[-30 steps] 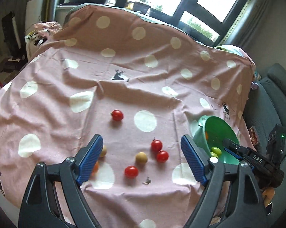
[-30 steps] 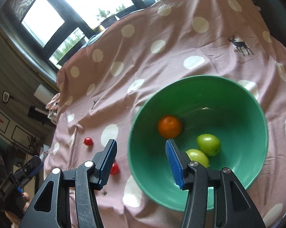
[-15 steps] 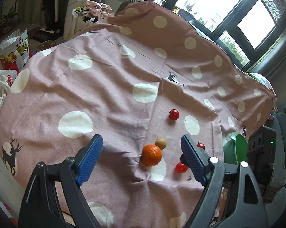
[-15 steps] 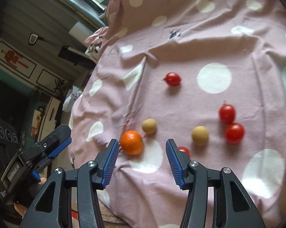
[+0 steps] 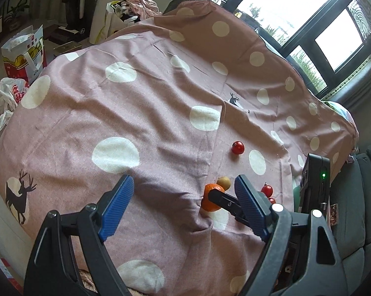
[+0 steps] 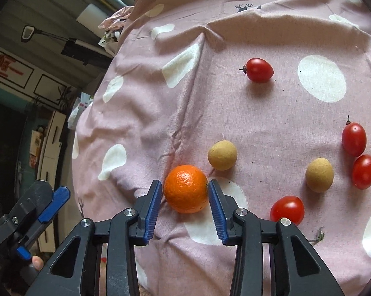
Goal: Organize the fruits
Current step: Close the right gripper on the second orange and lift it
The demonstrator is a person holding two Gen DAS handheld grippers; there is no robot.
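We have the right gripper [image 6: 185,190] closing its jaws on the orange [image 6: 186,188], pads touching it on the cloth [image 6: 146,113]; left gripper [image 5: 183,204] wide, empty (tomatoes, two tan fruits left)

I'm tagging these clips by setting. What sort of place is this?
Most likely a lived-in home room. A pink polka-dot sheet with deer prints serves as the work surface, shopping bags sit on the floor, a grey sofa stands beside it, and large windows look onto greenery.
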